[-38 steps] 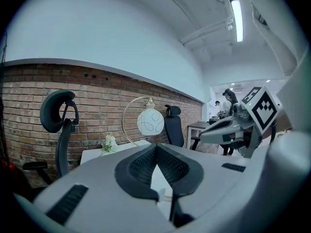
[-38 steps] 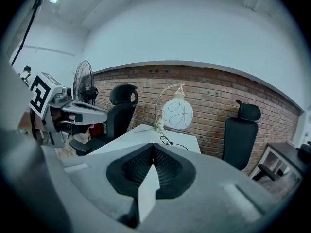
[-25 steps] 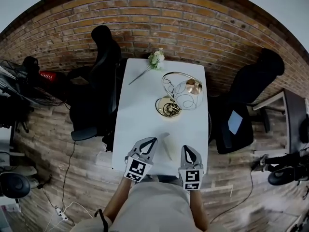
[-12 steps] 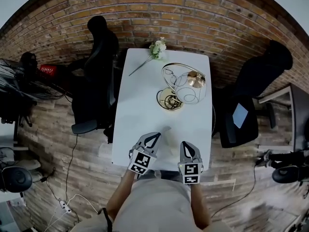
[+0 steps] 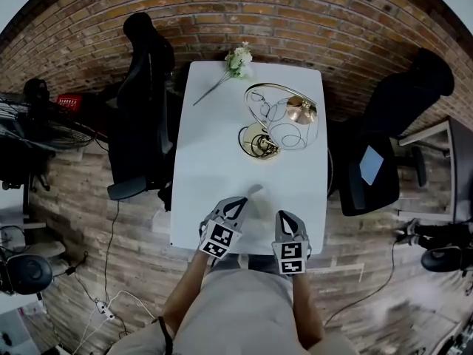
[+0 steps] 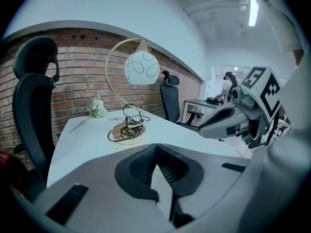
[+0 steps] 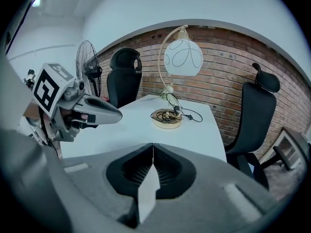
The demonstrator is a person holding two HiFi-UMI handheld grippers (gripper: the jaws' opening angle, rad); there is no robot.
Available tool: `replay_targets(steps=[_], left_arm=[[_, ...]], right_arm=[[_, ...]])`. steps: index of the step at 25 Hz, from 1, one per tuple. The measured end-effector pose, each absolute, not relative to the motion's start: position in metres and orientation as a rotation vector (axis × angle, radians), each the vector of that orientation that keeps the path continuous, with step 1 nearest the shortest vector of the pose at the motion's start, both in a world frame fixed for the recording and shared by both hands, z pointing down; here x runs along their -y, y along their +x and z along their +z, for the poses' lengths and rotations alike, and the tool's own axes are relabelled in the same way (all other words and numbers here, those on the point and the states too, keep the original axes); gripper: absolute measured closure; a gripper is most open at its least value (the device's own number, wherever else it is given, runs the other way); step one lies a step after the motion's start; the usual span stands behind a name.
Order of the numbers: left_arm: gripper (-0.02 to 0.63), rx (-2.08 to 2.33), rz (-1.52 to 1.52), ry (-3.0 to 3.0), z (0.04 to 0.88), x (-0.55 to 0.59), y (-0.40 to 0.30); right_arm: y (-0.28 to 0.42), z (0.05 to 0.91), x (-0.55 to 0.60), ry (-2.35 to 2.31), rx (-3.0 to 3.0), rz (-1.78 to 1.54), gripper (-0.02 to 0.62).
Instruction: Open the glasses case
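- My left gripper (image 5: 239, 200) and right gripper (image 5: 288, 215) sit side by side over the near edge of the white worktop (image 5: 214, 139). Both point toward the far end.
- The left fingers (image 6: 138, 166) meet at their tips with nothing between them, and only bare worktop shows through the gap behind. The right fingers (image 7: 167, 171) are pressed together the same way and are also empty.
- The glasses case (image 5: 253, 191) is hard to pick out. In the head view I see only a pale grey sliver just beside my left fingertips, between the two grippers, and I take that for its far end. It is white on white, and neither gripper view shows it clearly.
- As far as I can judge, its long axis runs near to far. The far end points toward the table lamp (image 5: 284, 124), which stands well apart, and the rest runs back toward me between the grippers. I cannot tell which long side carries the hinge.
- The step in hand is getting onto the case, and closed fingers cannot do that, so I would spread both pairs first.
- I would then pin the lower shell with one gripper across its short width, staying low on the shell and below the seam.
- The other gripper's fingers should catch the lid's lip on the long side opposite the hinge and lift it in an arc.
- The worktop looks smooth, so an unpinned case would probably skid rather than open.
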State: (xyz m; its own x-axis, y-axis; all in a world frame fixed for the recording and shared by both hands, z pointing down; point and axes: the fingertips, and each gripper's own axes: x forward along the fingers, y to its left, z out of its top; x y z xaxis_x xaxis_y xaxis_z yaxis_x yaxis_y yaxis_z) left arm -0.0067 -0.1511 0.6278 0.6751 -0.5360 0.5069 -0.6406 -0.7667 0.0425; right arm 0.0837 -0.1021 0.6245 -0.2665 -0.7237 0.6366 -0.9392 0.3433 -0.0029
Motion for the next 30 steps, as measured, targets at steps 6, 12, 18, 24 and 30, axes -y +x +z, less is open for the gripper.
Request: replay_targets(steps=[6, 12, 18, 24, 30], left_arm=[[0.604, 0.913, 0.751, 2.658, 0.643, 0.151, -0.005], [0.604, 0.878, 0.783, 2.646, 0.659, 0.149, -0.002], [0.603, 0.851, 0.814, 2.629, 0.673, 0.145, 0.000], [0.603, 0.833, 0.837, 2.617, 0.684, 0.139, 0.003], [0.604, 0.834, 0.842, 2.596, 0.692, 0.137, 0.002]], right_arm=[[0.081, 0.636, 0.103, 1.425, 2.052, 0.527, 0.589], [0.076, 0.649, 0.101, 1.388, 2.038, 0.530, 0.584], [0.074, 0.659, 0.102, 1.370, 2.030, 0.529, 0.578], [0.072, 0.668, 0.098, 1.329, 2.030, 0.543, 0.573], [0.068, 0.675, 0.098, 1.322, 2.037, 0.543, 0.568]])
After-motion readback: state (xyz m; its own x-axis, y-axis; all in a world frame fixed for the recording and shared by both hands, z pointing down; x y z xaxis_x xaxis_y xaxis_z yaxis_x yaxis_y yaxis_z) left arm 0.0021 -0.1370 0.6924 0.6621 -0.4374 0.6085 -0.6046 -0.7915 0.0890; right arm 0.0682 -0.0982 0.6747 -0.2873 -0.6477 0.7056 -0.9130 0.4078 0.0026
